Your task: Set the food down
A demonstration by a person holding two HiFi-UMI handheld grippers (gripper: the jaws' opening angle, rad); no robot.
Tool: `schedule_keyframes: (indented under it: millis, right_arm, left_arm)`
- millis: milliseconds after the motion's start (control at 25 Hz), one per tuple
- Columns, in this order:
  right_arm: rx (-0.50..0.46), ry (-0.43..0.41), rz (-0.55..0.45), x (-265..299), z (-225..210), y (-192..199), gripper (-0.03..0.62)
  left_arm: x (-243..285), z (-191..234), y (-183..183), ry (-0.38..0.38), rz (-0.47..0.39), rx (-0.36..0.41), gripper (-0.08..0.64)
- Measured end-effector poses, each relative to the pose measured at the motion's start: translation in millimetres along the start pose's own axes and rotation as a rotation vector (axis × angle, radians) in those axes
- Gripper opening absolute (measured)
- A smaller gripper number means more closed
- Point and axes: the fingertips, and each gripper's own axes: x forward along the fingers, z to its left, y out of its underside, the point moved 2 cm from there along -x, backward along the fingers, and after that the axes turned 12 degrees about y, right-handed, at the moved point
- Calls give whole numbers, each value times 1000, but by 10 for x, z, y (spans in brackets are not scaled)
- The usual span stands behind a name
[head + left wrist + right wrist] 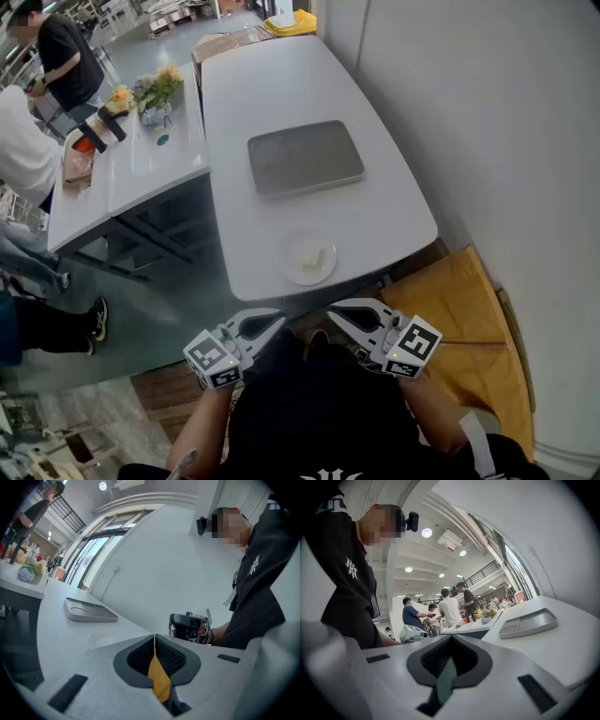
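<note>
On the white plate (287, 267), the pale food (312, 255) barely shows.

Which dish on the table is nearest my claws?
The round white plate holding pale food, by the white table's near edge; the rectangular grey tray lies farther back.

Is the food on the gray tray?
No, the food lies on the small white plate, apart from the gray tray.

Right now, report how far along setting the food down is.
Looks done: the plate with pale food sits on the table, near its front edge. In hand: nothing; the left gripper and right gripper are shut and empty, short of the table. Left: probably nothing; the gray tray is bare.
</note>
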Motion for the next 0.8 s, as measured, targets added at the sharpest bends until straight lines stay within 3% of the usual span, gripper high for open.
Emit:
schedule_keyframes:
  millis: [360, 640, 680, 760, 800]
  right_arm:
    - [7, 16, -5, -32, -39, -1, 3]
    - [216, 33, 67, -55, -363, 82, 8]
    - [244, 39, 80, -52, -433, 93, 18]
    - [305, 49, 105, -32, -561, 112, 158]
    - [332, 57, 115, -20, -624, 120, 169]
  left_arm:
    - [33, -42, 14, 8, 8, 6, 8]
    - [-41, 183, 93, -75, 16, -161, 9]
    - [-59, 251, 116, -101, 27, -187, 20]
    - [-110, 375, 130, -142, 34, -237, 138]
    - [-134, 419, 119, -149, 29, -261, 160]
